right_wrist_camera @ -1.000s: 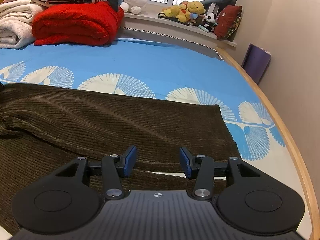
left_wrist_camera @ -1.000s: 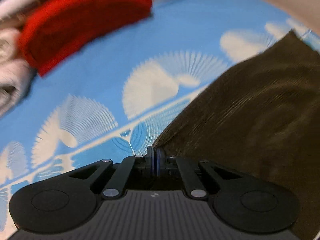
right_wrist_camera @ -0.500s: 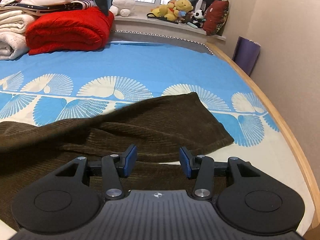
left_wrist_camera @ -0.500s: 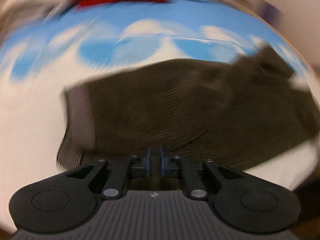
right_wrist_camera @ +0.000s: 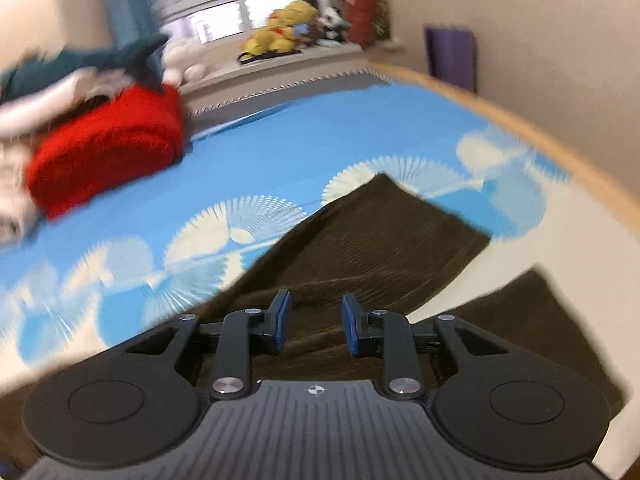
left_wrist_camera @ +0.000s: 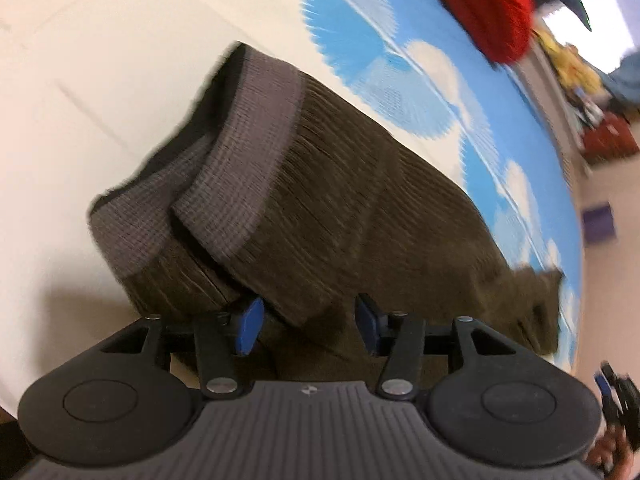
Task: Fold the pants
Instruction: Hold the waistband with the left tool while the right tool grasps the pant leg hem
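Dark brown corduroy pants (left_wrist_camera: pixel 360 208) lie on the bed, one half folded over the other, the grey ribbed waistband (left_wrist_camera: pixel 248 152) at the left end. My left gripper (left_wrist_camera: pixel 306 326) is open and empty, just above the near edge of the pants by the waistband. In the right wrist view the leg end of the pants (right_wrist_camera: pixel 376 236) lies ahead, a second layer (right_wrist_camera: pixel 520 312) showing at the right. My right gripper (right_wrist_camera: pixel 314 324) is open and empty, low over the brown fabric. The right gripper also shows at the left wrist view's lower right edge.
The bed sheet (right_wrist_camera: pixel 320 136) is blue with white fan patterns. A folded red blanket (right_wrist_camera: pixel 108 148) and white linens sit at the back left. Stuffed toys (right_wrist_camera: pixel 288 28) line the windowsill. The wooden bed edge (right_wrist_camera: pixel 552 140) runs along the right, by a wall.
My left gripper has opened and let go of the pants after carrying them over and turning toward the waistband. My right gripper has swung left and stayed open.
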`<state>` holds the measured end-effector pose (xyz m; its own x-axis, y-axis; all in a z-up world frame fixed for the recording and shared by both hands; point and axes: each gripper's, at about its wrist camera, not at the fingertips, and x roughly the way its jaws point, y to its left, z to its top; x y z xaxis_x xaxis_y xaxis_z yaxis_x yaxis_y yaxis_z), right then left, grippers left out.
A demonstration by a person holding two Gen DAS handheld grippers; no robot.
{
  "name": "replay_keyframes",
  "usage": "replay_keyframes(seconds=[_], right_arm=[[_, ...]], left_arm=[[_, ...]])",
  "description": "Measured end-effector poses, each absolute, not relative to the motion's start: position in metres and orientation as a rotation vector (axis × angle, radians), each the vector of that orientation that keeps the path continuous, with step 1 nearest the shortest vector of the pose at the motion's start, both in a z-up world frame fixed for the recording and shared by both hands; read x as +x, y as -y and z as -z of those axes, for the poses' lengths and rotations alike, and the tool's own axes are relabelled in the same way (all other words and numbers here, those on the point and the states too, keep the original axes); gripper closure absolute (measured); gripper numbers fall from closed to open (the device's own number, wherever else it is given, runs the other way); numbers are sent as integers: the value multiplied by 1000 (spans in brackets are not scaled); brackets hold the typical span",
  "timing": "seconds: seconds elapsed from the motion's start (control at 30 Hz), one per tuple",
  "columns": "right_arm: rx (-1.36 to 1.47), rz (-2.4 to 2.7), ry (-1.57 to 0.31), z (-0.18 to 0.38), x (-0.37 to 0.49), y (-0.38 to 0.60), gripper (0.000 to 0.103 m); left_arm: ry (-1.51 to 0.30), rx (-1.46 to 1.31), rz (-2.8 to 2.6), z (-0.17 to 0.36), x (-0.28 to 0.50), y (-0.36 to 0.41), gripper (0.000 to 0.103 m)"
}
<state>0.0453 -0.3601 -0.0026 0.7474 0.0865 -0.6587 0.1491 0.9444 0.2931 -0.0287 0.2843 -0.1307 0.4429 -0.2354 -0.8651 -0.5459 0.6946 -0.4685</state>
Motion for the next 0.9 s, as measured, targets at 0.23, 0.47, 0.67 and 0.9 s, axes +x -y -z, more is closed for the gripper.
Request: replay_keyframes(seconds=[0.23, 0.47, 0.67, 0.9], right_arm=[[525, -4, -767, 39, 114, 369, 66], [612, -1, -855, 93, 192, 351, 64], [616, -10, -911, 122, 235, 325, 54], [557, 38, -913, 128, 243, 322, 100]], left_arm=[[-1108, -711, -341, 112, -8, -287, 91], [-1045, -613, -363, 85, -6, -278, 94], [-1072, -614, -368, 86, -7, -282, 94], [-1078, -614, -367, 90, 2, -282, 94]])
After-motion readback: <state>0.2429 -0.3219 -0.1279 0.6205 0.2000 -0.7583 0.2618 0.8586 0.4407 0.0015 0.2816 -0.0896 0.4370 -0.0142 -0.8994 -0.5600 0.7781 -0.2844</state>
